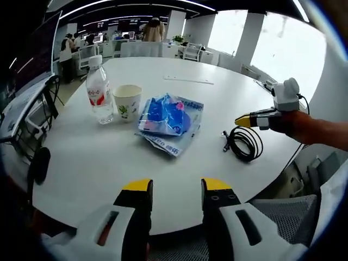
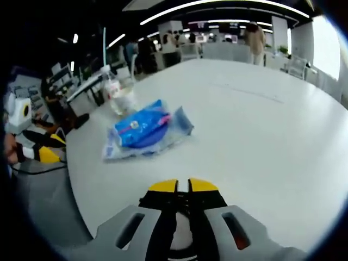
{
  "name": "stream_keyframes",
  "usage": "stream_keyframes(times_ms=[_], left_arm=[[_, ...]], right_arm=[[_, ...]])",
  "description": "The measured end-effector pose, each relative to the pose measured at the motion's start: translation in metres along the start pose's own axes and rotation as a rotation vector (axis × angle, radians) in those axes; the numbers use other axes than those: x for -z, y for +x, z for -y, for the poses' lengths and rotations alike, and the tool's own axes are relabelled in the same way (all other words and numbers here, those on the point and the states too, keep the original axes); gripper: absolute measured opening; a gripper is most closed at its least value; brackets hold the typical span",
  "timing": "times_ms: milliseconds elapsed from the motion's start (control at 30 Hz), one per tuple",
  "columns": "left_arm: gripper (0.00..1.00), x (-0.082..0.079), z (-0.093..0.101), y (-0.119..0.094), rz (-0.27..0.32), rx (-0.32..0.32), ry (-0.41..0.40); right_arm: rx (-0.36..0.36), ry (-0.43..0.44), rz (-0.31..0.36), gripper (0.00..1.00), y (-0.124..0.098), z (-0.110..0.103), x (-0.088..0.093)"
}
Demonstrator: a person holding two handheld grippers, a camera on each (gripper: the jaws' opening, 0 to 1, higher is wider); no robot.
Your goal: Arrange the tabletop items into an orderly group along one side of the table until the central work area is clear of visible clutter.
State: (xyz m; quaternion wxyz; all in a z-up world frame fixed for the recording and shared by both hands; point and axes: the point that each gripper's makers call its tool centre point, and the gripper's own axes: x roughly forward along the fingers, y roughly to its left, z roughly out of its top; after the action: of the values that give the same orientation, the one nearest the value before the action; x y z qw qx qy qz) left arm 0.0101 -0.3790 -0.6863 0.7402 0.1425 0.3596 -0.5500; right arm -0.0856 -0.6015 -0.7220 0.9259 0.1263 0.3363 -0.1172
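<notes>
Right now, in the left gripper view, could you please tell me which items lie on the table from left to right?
Water bottle → paper cup → blue plastic packets → coiled black cable, with the right tool hovering just above the cable.

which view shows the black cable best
The left gripper view: the coiled black cable lies in plain sight on the white table, right of the blue packet, close under the right gripper. In the right gripper view I cannot make the cable out.

Opposite table edges — both see blue packet [image 1: 169, 120] [image 2: 142, 128]
</notes>
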Motion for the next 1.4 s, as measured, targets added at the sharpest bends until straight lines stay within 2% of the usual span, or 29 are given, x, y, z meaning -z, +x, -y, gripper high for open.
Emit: stream_keyframes(times_ms=[200, 433, 633, 1400], left_arm=[[0.34, 0.000, -0.001, 0.002, -0.006, -0.003, 0.000], [0.34, -0.005, -0.002, 0.004, -0.006, -0.008, 0.005], [0.34, -0.008, -0.004, 0.004, -0.005, -0.014, 0.009], [0.34, 0.002, -0.010, 0.003, -0.024, -0.027, -0.033]], right_arm=[[-0.018, 0.006, 0.009, 0.04, 0.012, -0.002, -0.009], [-0.064, -0.007, 0.021, 0.05, 0.032, -0.013, -0.029], [-0.093, -0.027, 0.015, 0.05, 0.043, -0.018, -0.036], [-0.152, -0.083, 0.006, 0.06, 0.073, -0.023, -0.059]])
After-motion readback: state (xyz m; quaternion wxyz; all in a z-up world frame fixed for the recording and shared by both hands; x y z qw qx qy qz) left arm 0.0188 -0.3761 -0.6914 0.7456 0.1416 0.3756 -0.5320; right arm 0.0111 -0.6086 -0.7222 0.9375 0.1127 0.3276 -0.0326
